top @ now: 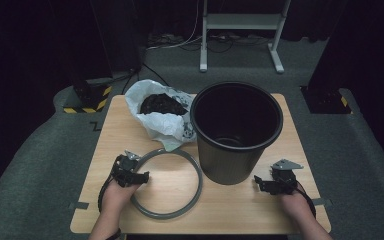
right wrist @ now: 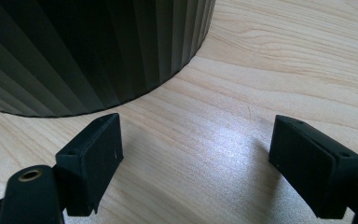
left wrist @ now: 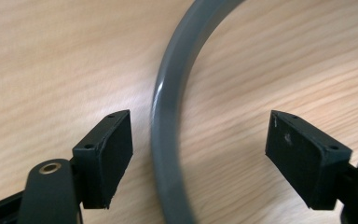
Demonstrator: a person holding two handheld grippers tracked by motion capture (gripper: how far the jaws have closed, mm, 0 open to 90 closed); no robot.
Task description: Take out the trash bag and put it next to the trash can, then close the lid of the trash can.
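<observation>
Grey plastic ring is lying flat on the bench, near left, its rim running between the wide jaws of my left hand-held gripper; my right hand-held gripper is waiting wide beside the bin.

No word, brand name or number can be read anywhere. The crumpled white plastic bag carries a small dark print near its lower edge, too small and blurred to make out as letters or a sign.
</observation>
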